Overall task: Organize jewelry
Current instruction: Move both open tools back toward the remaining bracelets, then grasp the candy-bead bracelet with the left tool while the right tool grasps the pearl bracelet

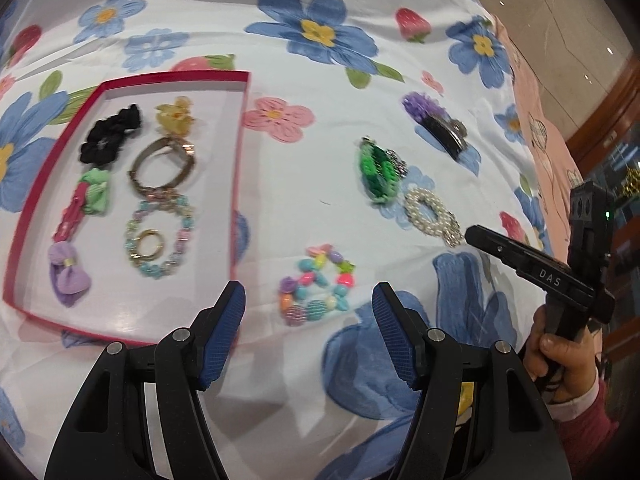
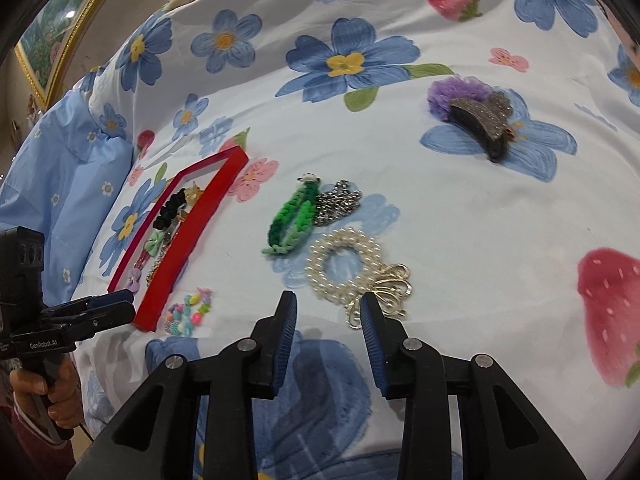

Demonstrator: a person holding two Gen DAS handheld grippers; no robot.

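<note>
We see our left gripper (image 1: 308,300) released, its fingers empty, the red tray (image 1: 240,152) up-left holding hair ties, clips and bracelets. Our right gripper (image 2: 328,312) is released too, the pearl bracelet (image 2: 344,268) just ahead of its fingers on the flowered sheet (image 2: 460,208).

The bedsheet (image 1: 360,92) was soft matt cloth, lightly creased. The tray (image 1: 240,152) had glossy red walls and a smooth white floor. Inside the tray, the bangle (image 1: 162,168) shone like metal. Right of the tray, the bead bracelet (image 1: 316,284) looked like glossy plastic, the pearl bracelet (image 2: 340,268) lustrous, and the green band (image 2: 290,220) woven. The left tool (image 1: 308,312) had matt black plastic arms and ribbed blue pads (image 1: 224,336).
</note>
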